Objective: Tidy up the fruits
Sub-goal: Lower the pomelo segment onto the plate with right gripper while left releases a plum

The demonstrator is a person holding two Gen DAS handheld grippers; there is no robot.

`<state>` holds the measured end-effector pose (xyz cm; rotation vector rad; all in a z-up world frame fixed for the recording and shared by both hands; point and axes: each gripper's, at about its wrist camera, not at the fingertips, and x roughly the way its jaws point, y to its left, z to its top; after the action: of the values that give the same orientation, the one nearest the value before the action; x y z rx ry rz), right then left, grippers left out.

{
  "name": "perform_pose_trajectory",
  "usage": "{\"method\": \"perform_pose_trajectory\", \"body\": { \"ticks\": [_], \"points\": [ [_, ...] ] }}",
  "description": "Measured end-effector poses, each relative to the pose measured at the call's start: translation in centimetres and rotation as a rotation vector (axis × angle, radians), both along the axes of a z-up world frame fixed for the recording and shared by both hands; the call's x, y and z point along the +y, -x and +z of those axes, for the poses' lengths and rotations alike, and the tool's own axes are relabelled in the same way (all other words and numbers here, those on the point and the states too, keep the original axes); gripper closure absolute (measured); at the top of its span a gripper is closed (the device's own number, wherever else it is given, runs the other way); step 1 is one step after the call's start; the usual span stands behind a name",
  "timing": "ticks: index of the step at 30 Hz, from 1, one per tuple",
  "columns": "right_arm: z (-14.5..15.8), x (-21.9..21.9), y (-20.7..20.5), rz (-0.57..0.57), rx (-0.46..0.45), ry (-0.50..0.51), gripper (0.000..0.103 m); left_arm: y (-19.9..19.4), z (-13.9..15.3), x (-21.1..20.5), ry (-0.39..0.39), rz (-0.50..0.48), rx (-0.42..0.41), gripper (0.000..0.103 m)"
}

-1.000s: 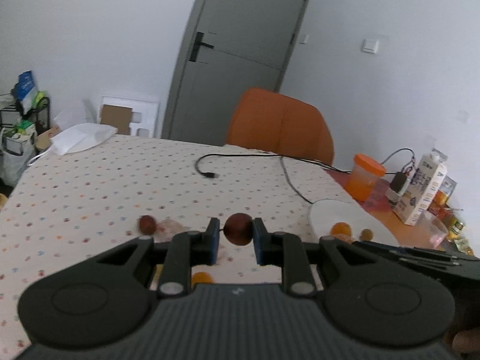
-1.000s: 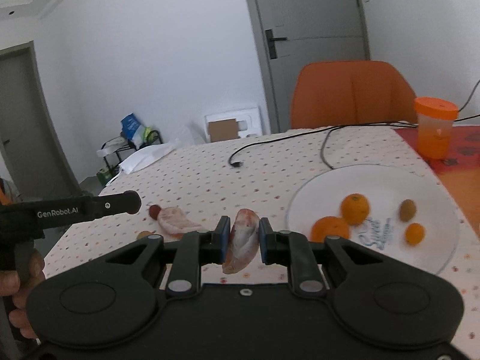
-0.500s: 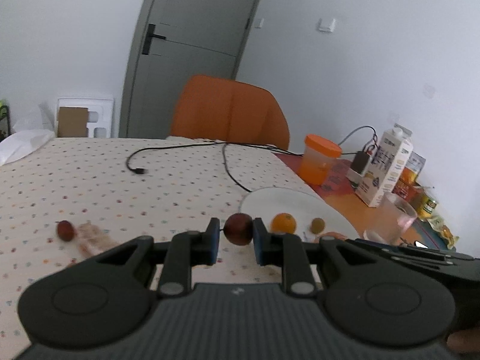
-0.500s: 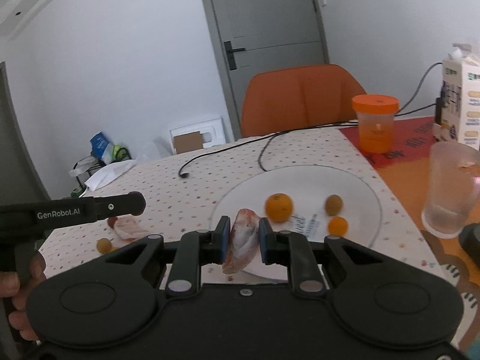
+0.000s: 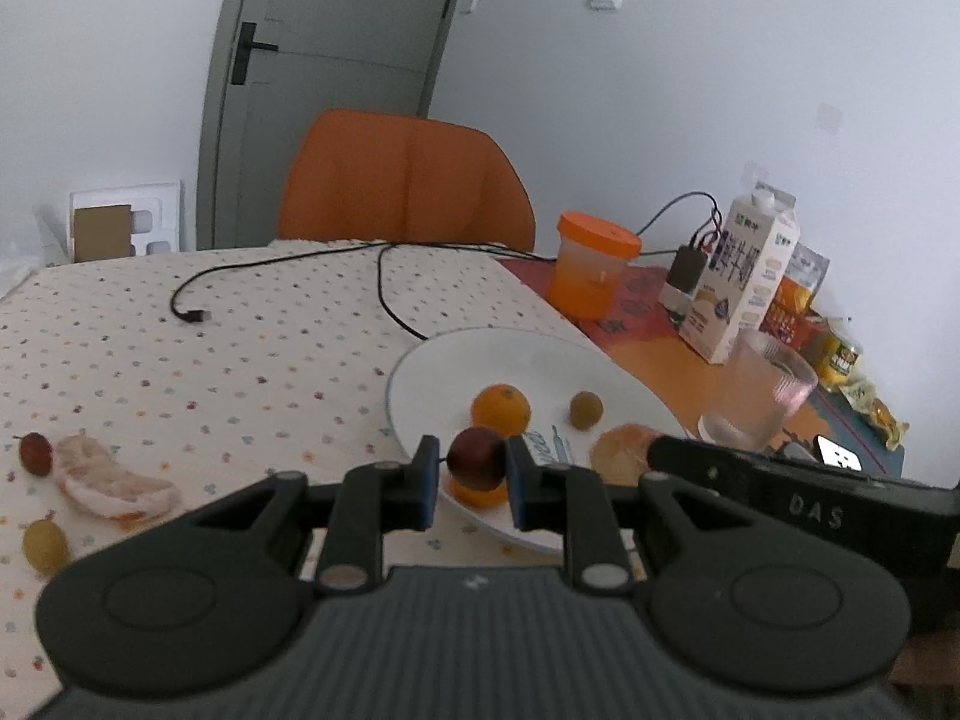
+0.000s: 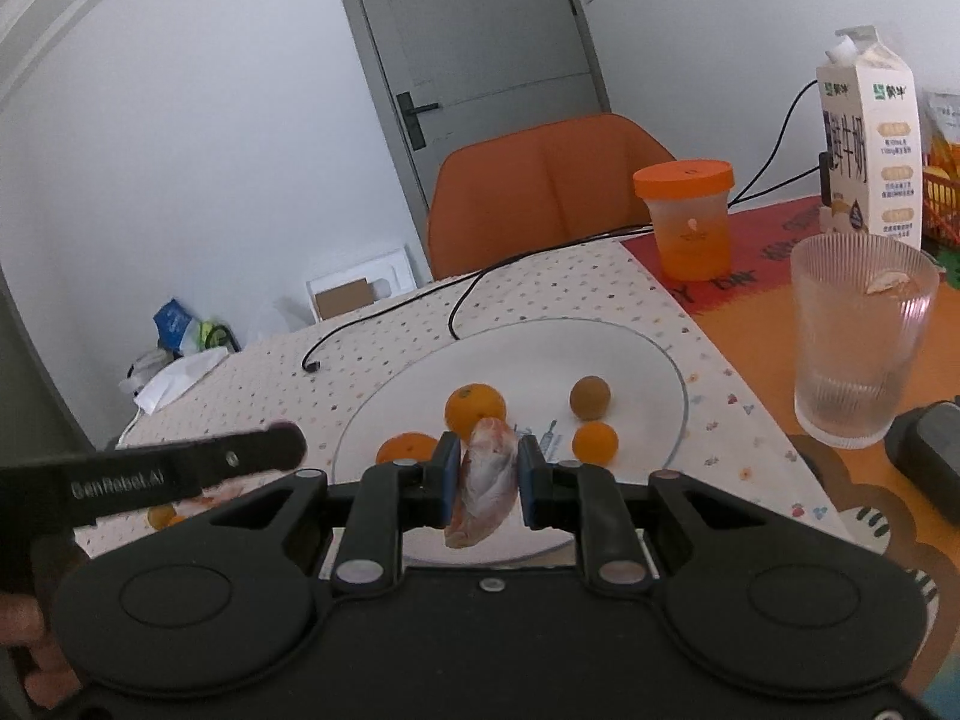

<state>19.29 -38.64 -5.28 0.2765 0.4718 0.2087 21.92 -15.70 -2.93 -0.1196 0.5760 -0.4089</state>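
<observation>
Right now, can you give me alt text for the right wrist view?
The right hand-held gripper is shut on a pinkish peeled fruit segment, over the near edge of a white plate holding three oranges and a small brown fruit. A ribbed glass stands to the right.

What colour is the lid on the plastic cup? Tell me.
Orange; the lid shows best in the right wrist view.

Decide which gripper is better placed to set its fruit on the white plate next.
Probably the right gripper: its pinkish fruit piece already hangs over the white plate. The left gripper, holding the dark red fruit, sits only at the plate's near rim.
</observation>
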Motion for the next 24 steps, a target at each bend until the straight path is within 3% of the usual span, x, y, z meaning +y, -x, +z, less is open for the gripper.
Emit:
{"method": "perform_pose_trajectory", "body": {
  "ticks": [1,6,12,17,22,24],
  "points": [
    [-0.1,-0.1,-0.1,-0.007,-0.003,0.003,0.084,-0.1,-0.1,-0.3,-0.004,-0.005,0.001,0.082],
    [-0.2,-0.4,0.0,-0.010,-0.010,0.014,0.063,-0.5,-0.3,-1.8,-0.019,-0.032,0.007,0.082],
    [-0.8,-1.7,0.5,-0.035,0.015,-0.011,0.062,-0.5,-0.5,-3.7,-0.017,-0.074,-0.001,0.081],
    [-0.9,-1.9,1.1,-0.036,0.022,-0.016,0.060,-0.3,-0.3,-4.0,-0.030,-0.057,-0.016,0.073],
    [-0.7,-1.5,1.4,-0.038,0.020,-0.009,0.055,0.4,0.3,-2.3,-0.024,0.001,-0.040,0.032],
    [-0.6,-1.1,1.6,-0.047,0.023,-0.011,0.054,0.7,0.6,-1.5,-0.022,0.014,-0.047,0.023]
  ]
}}
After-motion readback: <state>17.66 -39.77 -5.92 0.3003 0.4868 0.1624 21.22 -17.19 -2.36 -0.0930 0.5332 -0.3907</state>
